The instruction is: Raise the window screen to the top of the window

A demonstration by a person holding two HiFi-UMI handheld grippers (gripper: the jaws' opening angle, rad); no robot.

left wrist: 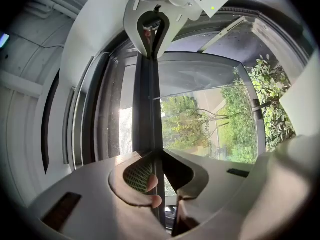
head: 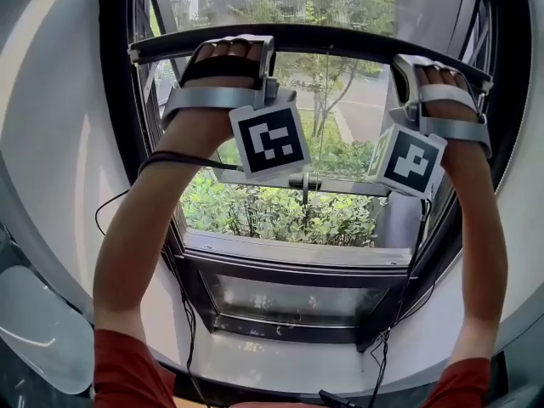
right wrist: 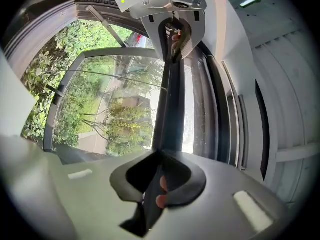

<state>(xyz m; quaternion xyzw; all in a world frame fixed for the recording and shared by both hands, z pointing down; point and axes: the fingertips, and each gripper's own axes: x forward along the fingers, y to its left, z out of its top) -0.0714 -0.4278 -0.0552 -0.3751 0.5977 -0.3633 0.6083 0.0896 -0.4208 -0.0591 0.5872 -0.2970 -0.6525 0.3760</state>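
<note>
Both the left hand-held gripper (left wrist: 153, 154) and right hand-held gripper (right wrist: 161, 154) are clamped on the dark screen bar (head: 340, 39).

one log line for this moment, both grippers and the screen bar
left gripper: shut on screen bar | right gripper: shut on screen bar | screen bar: partway up window, glass showing above

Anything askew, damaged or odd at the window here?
Nothing stands out. The left gripper and right gripper both clamp the screen bar, which runs about parallel to the sill; no damage shows.
</note>
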